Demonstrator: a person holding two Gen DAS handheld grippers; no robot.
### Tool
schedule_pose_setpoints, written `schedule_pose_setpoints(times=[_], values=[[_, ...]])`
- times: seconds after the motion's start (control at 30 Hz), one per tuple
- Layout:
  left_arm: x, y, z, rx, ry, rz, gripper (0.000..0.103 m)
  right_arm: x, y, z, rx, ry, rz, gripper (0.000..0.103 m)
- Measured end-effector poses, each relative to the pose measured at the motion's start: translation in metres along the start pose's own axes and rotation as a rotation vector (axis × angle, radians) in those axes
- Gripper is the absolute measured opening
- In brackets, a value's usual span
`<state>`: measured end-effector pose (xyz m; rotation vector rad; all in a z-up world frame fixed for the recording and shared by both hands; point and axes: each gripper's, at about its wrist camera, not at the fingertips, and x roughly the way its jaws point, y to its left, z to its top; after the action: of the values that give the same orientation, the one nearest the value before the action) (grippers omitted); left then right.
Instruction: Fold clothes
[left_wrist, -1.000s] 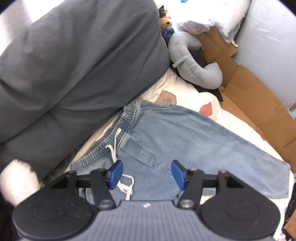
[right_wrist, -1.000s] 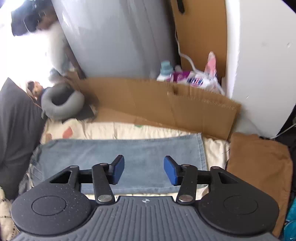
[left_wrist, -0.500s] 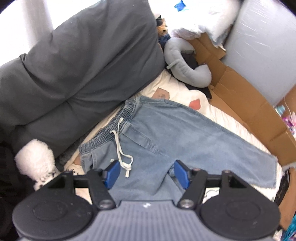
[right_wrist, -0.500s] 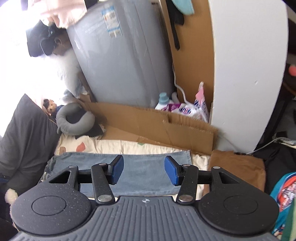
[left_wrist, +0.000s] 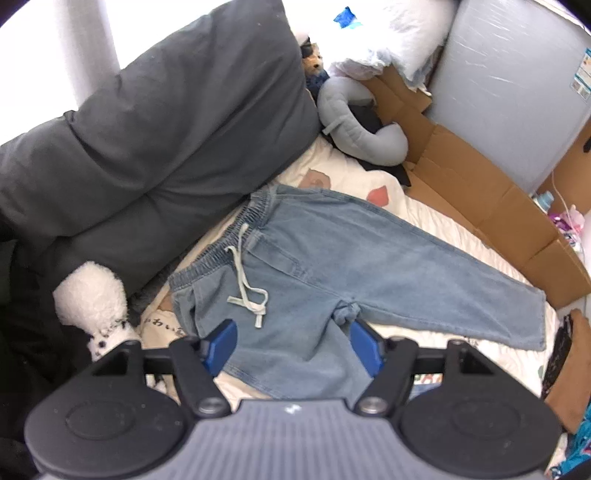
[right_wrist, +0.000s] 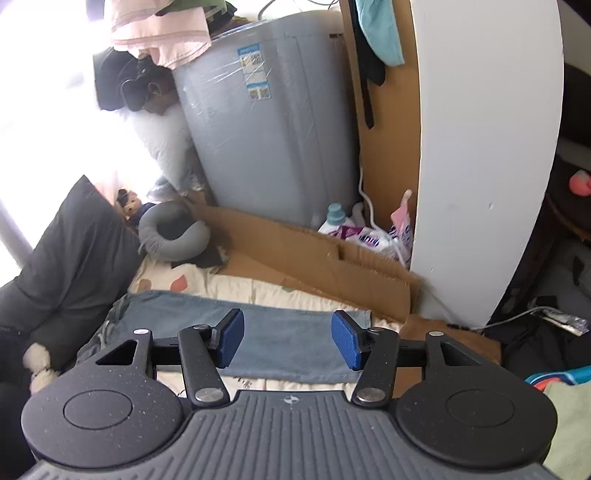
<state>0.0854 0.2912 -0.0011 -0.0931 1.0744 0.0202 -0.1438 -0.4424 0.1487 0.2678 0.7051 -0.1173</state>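
Both my grippers empty, left gripper (left_wrist: 293, 345) fingers spread wide above the jeans (left_wrist: 332, 258), right gripper (right_wrist: 287, 339) equally wide over the jeans' leg, touching nothing.

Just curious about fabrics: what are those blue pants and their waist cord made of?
The pants look like light-wash denim, matte: faded blue weave, stitched seams, gathered elastic waistband. The drawstring seems a flat, off-white woven cotton cord, though the fibre can't be confirmed.
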Motion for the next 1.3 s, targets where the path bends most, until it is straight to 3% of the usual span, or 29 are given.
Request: schedule_pose_setpoints(times=[0.23,0.6,1.03,1.3], values=[[-0.004,0.01,-0.015,-0.034,-0.005,-0.014,0.073,0.012,-0.02,-0.049,0.053,-0.007,0.031,0.06],[0.027,0.016,-0.056,-0.042,-0.002,-0.015,0.073,0.035,-0.009,-0.127,0.058,-0.014,0.039,0.06],[0.074,0.011,-0.1,-0.024,0.048,-0.107,0.073,0.075,-0.006,-0.196,0.13,0.058,0.027,0.06],[0.108,0.006,-0.127,-0.015,0.092,-0.11,0.073,0.117,0.002,-0.239,0.177,0.13,0.036,0.06]])
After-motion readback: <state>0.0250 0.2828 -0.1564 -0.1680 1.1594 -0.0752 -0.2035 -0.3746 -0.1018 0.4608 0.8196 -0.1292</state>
